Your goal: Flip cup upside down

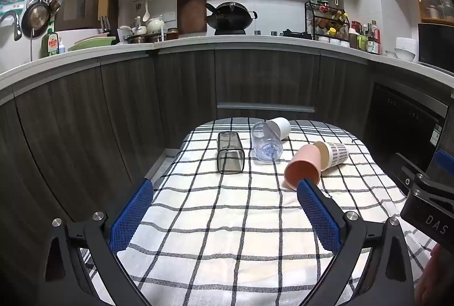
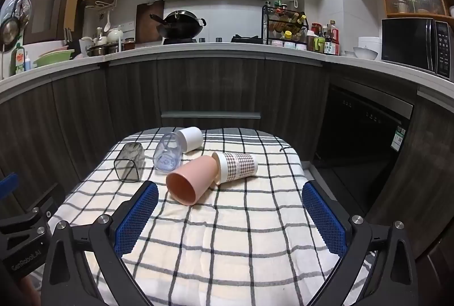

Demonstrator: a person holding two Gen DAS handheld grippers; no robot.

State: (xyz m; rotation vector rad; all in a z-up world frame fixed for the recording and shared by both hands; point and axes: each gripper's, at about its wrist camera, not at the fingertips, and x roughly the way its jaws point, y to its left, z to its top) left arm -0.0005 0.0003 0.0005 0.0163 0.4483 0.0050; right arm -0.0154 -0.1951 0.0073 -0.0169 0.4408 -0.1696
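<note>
Several cups lie on their sides on a checked cloth (image 1: 227, 221) (image 2: 227, 235). A pink cup (image 1: 303, 168) (image 2: 190, 181) lies nearest, mouth toward me. A plaid paper cup (image 1: 336, 154) (image 2: 237, 165) lies behind it, touching it. A clear bluish cup (image 1: 265, 141) (image 2: 167, 154), a white cup (image 1: 279, 127) (image 2: 191, 138) and a smoky square tumbler (image 1: 229, 153) (image 2: 130, 162) lie farther back. My left gripper (image 1: 224, 189) is open and empty above the cloth. My right gripper (image 2: 229, 192) is open and empty, just short of the pink cup.
Dark cabinet fronts (image 1: 255, 79) stand beyond the table's far edge. A built-in oven (image 2: 363, 130) is at the right. The counter above holds a wok (image 1: 229, 18), spice rack (image 2: 283, 25) and microwave (image 2: 414, 45). Each gripper's body shows at the other view's edge.
</note>
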